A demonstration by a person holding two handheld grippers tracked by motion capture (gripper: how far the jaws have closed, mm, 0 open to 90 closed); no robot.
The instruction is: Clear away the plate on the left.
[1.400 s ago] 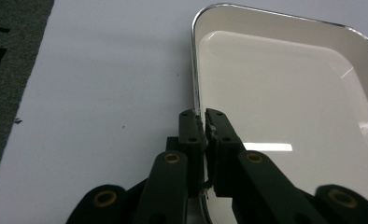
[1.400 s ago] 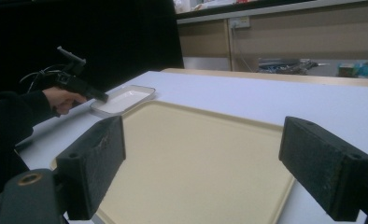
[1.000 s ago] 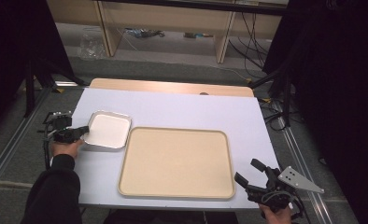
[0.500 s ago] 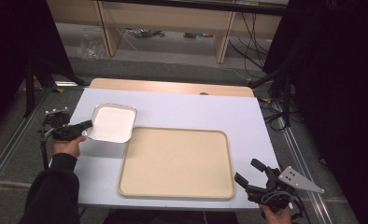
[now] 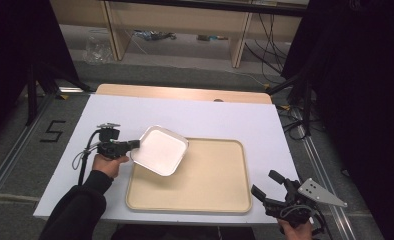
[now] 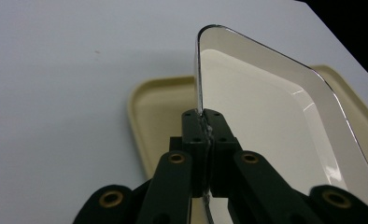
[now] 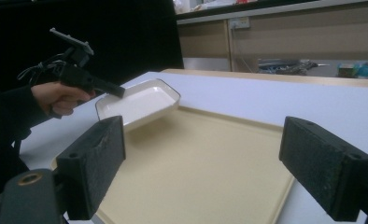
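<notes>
Table [image 5: 210, 112], covered in white, was recorded as the largest surface, its wooden far edge left bare. Beige tray [image 5: 210, 175] was seen lying flat on the near half of the table, its long side across the view. White dish [image 5: 160, 150], shallow and rectangular with rounded corners and a dark thin rim, was observed lifted and tilted above the tray's far left corner, part of it overhanging the white surface. Its rim was found pinched between the closed jaws of the left gripper [image 5: 135, 144], clamped tight at the dish's left edge; the seam of the pads on the rim was confirmed in the left gripper view [image 6: 204, 122]. Right gripper [image 5: 267, 186] was noted at the table's near right corner, just off the tray, its jaws spread wide with nothing between them.
</notes>
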